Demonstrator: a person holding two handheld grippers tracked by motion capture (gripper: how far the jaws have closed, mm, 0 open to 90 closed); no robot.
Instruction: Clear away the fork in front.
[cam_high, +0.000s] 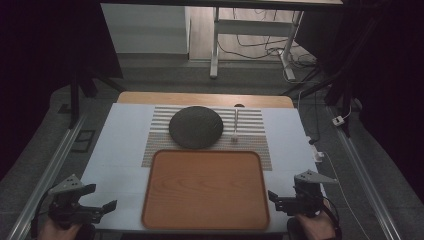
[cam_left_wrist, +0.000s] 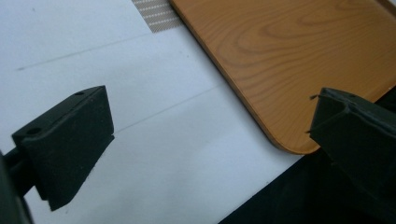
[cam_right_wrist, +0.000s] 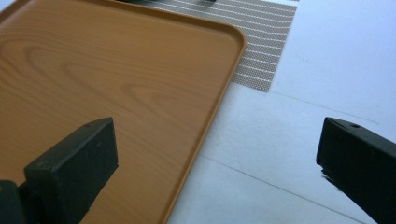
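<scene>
Left gripper (cam_high: 102, 197) sits low at the table's near-left corner, held in a hand (cam_high: 52, 229) coming in from the bottom edge, jaws level and angled inward toward the tray; jaws spread wide, nothing between them. In the left gripper view they hang over the white table cover (cam_left_wrist: 154, 140), with the tray's near corner just beside the right-hand jaw.

One wooden tray (cam_high: 205, 187), empty, lies centred at the near edge between the two grippers, its far edge overlapping one striped placemat (cam_high: 260, 142). On the mat, one dark round plate (cam_high: 195, 127) just beyond the tray, and one pale spoon (cam_high: 235, 125) lying to its right, apart from it. No readable writing or labels anywhere.

Right gripper (cam_high: 276, 197) sits at the near-right corner, held by the other hand (cam_high: 315, 227), jaws level and pointing inward at the tray; spread wide, empty. In the right gripper view one jaw hangs over the tray, the other over the white cover.
</scene>
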